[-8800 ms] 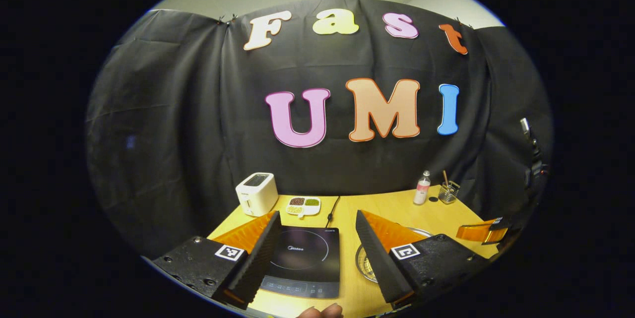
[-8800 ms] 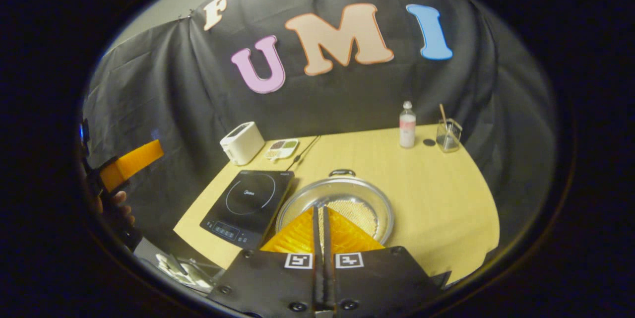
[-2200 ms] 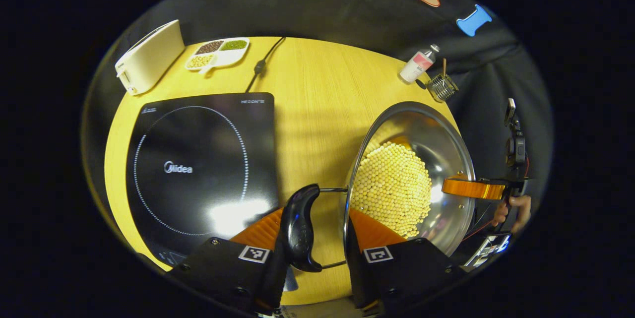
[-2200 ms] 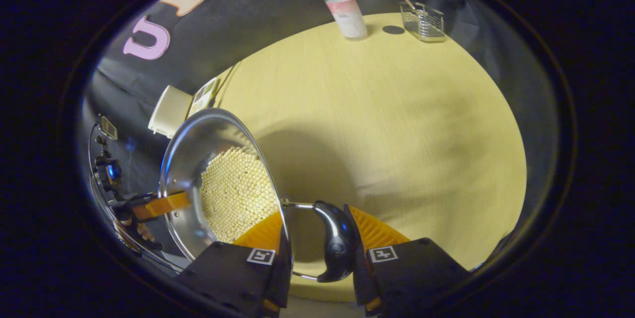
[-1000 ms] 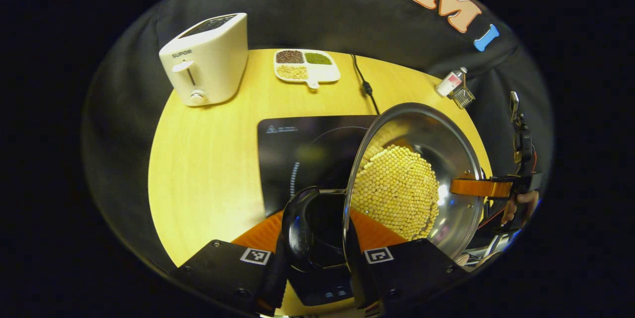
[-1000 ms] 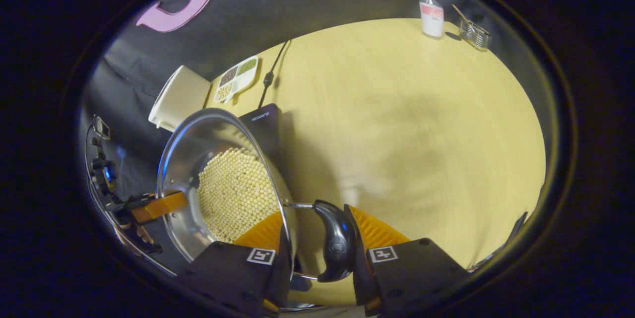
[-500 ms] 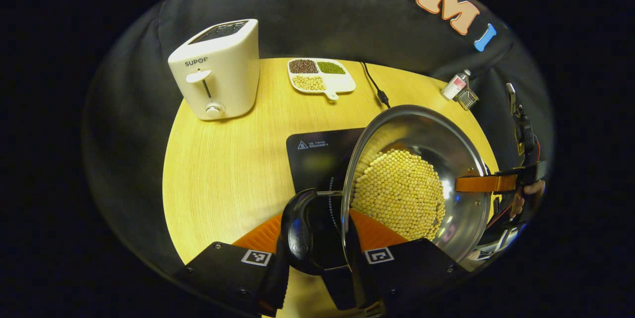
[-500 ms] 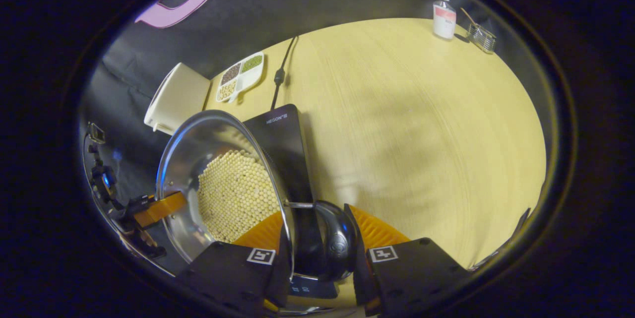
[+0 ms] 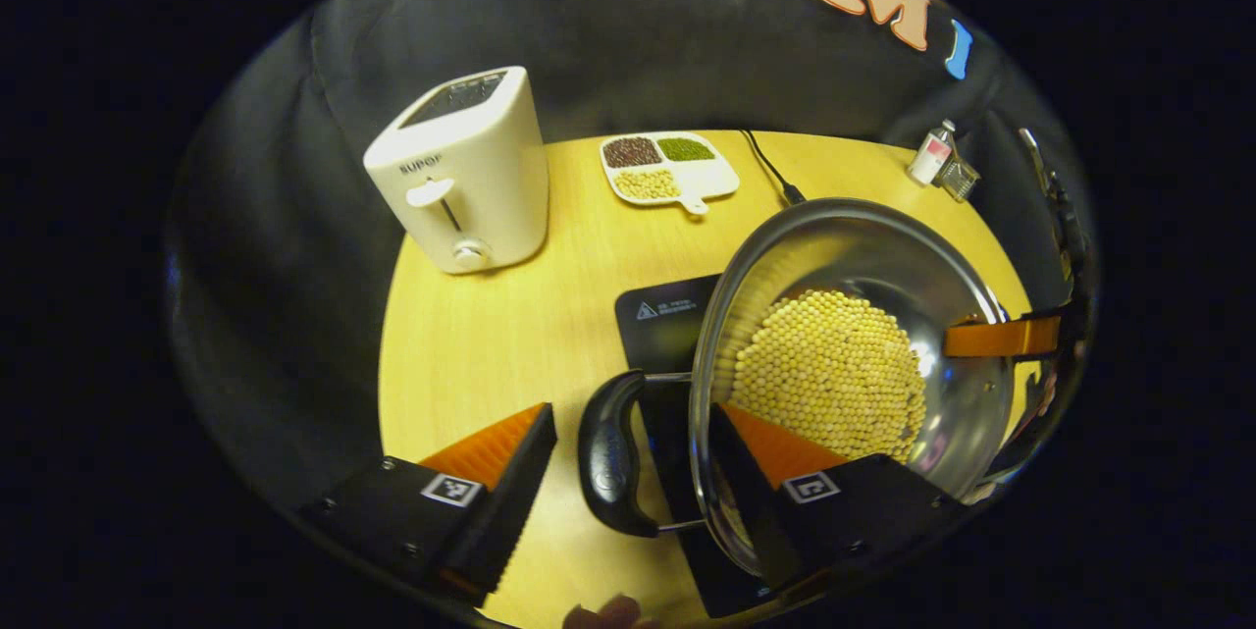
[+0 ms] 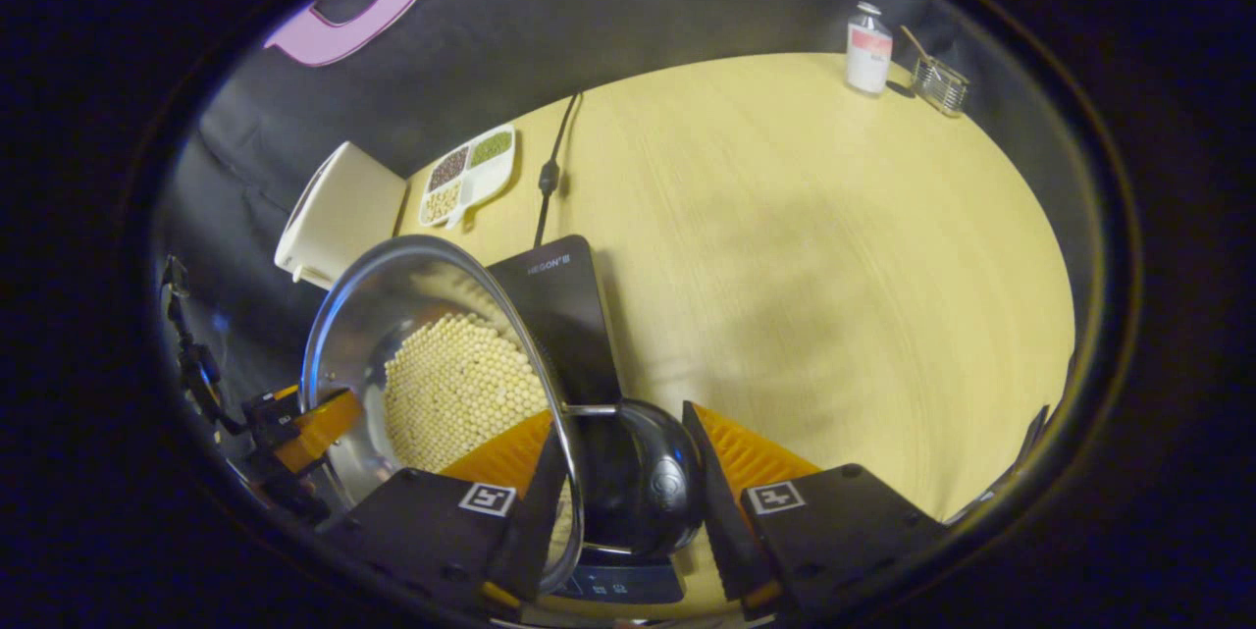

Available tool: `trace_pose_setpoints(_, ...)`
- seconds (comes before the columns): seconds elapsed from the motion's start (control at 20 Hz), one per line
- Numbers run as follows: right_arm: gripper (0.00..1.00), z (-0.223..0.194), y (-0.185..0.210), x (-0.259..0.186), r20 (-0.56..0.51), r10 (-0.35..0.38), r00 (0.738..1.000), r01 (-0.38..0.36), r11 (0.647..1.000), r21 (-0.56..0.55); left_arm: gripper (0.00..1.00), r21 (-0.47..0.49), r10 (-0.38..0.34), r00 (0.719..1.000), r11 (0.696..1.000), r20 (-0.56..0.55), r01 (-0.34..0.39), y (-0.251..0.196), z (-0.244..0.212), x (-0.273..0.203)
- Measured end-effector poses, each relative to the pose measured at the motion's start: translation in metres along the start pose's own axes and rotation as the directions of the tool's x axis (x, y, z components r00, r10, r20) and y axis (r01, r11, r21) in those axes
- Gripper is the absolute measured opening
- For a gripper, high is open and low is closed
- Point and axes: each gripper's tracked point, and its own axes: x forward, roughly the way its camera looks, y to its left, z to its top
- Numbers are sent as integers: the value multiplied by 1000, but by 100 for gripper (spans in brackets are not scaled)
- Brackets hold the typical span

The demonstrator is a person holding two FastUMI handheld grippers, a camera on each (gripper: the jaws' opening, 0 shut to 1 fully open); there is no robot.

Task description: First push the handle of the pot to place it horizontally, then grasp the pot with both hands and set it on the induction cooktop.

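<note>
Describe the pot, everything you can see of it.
The pot is a wide, shallow bowl of shiny metal with a thin rim, holding a layer of small pale yellow beans. Two dark curved handles on wire brackets stick out sideways at opposite sides, one in the left gripper view, the other in the right gripper view. It sits over the black cooktop. The left gripper and right gripper each straddle a handle, fingers spread and not pressing.

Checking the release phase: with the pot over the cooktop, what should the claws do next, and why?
Probably draw both claws straight back. The left claw stands open around one handle, the right claw looks open too, and the pot seems to sit on the induction cooktop.
</note>
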Motion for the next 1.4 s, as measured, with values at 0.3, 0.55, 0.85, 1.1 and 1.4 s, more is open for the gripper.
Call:
trace_pose_setpoints(0.3,94,20,-1,-34,115,60,992,-60,998,2,100,37,105,984,993,144,-111,6,24,-28)
trace_pose_setpoints(0.55,100,35,-9,-77,249,130,960,-122,991,-50,99,2,124,972,992,201,-127,-19,28,-68)
trace_pose_setpoints(0.85,92,61,-42,-167,449,267,853,-216,963,-161,99,-62,155,936,988,316,-143,-89,34,-141)
trace_pose_setpoints(1.1,92,63,-81,-236,589,371,718,-263,928,-264,99,-134,167,887,984,430,-120,-168,40,-211)
trace_pose_setpoints(1.4,92,64,-111,-314,710,432,557,-222,900,-374,98,-115,226,775,974,591,-196,-217,60,-282)
